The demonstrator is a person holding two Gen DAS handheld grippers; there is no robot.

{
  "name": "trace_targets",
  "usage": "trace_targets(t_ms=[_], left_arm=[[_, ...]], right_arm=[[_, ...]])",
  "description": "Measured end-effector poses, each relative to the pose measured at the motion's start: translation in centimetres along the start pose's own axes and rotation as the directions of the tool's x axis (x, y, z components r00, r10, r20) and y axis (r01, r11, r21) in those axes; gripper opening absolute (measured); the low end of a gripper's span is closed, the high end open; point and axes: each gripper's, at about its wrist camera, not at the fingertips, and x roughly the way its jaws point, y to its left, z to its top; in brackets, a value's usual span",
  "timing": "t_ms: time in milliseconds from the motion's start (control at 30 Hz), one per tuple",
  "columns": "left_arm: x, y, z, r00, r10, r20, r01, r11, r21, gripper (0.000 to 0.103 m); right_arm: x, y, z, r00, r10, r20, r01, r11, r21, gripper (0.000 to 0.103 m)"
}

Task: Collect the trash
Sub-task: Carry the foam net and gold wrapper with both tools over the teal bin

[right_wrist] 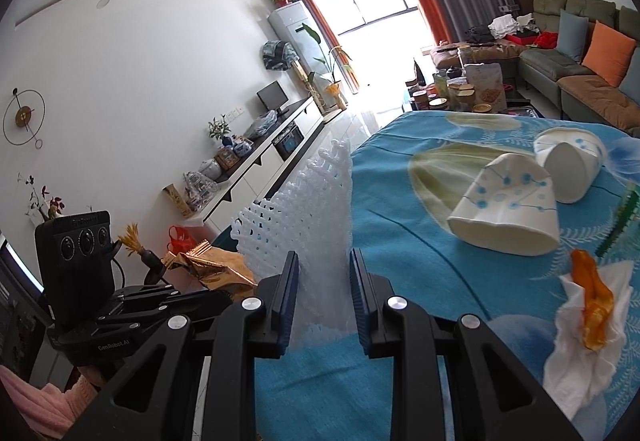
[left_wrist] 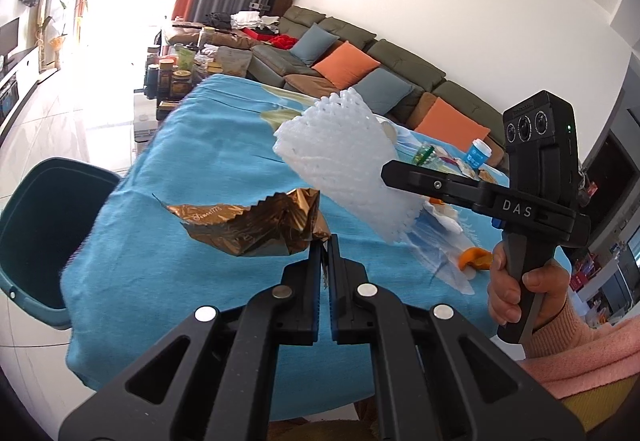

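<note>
the left gripper (left_wrist: 326, 241) is clamped on a crumpled gold foil wrapper (left_wrist: 248, 225), held above the blue cloth-covered table (left_wrist: 192, 169). the right gripper (right_wrist: 324, 261) pinches a white foam mesh fruit sleeve (right_wrist: 304, 209). a dark green plastic bin (left_wrist: 44, 233) stands beside the table's edge. farther off lie two white paper cups (right_wrist: 508, 205).

Table (right_wrist: 400, 177) (blue-clothed): cups (right_wrist: 508, 205), tissue (right_wrist: 580, 353).

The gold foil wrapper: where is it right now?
In the left wrist view the gold foil wrapper hangs pinched in the left gripper, above the blue tablecloth, between the dark green bin and the white foam net.
</note>
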Motion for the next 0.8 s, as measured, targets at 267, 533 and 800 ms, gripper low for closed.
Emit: trace_targets(t_ms=[267, 533, 800], left_arm=[[-1.3, 1.9, 0.2, 0.999, 0.032, 0.011, -0.032, 0.999, -0.018, 0.004], [-2.3, 3.8, 0.4, 0.997, 0.08, 0.024, -0.079, 0.996, -0.039, 0.004], [-3.5, 5.7, 0.8, 0.991, 0.127, 0.047, -0.124, 0.99, -0.067, 0.004]], right_arm=[[2.5, 1.9, 0.8, 0.999, 0.027, -0.036, -0.028, 0.999, -0.028, 0.024], [4.7, 3.4, 1.6, 0.997, 0.051, -0.064, -0.054, 0.997, -0.048, 0.024], [7.6, 5.5, 2.6, 0.994, 0.062, -0.093, -0.07, 0.995, -0.078, 0.024]])
